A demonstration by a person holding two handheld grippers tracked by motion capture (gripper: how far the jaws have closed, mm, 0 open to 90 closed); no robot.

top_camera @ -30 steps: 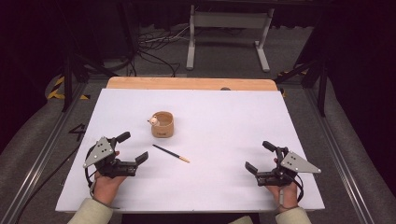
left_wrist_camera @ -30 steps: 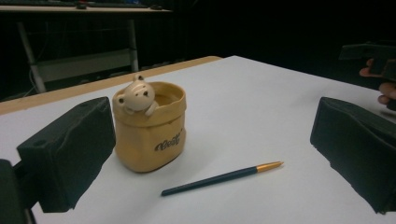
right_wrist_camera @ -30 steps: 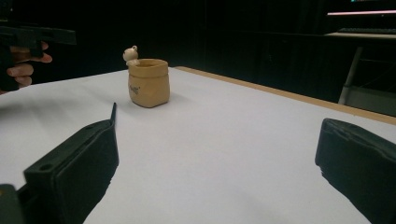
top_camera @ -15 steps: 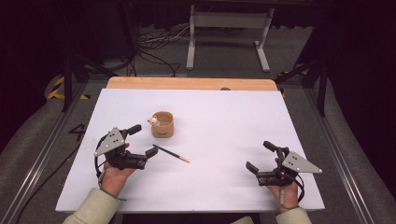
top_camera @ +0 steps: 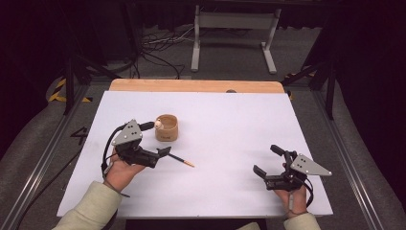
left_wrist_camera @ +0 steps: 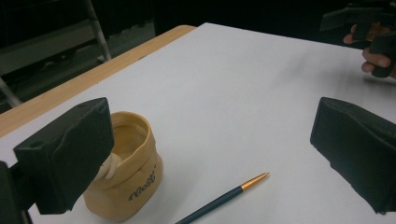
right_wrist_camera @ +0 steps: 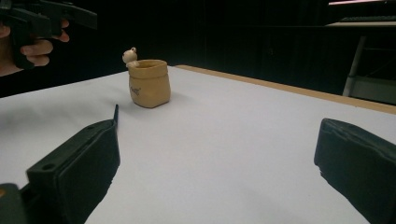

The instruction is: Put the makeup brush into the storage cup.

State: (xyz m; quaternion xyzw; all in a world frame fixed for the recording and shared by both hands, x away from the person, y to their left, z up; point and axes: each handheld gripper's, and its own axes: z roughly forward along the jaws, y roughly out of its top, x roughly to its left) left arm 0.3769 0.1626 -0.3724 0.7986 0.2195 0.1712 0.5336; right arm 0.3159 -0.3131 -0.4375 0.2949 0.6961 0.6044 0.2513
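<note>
pen (left_wrist_camera: 224,197) between left gripper's (left_wrist_camera: 205,154) spread fingers (left_wrist_camera: 70,154) — untouched

The high view looks forward and down over the table's (top_camera: 239,124) near edge. The left gripper view sits low and close by the sack-shaped pot (left_wrist_camera: 128,172), facing the right edge. The right gripper view skims the surface toward the far-left corner. All 3 share the pot.
</note>
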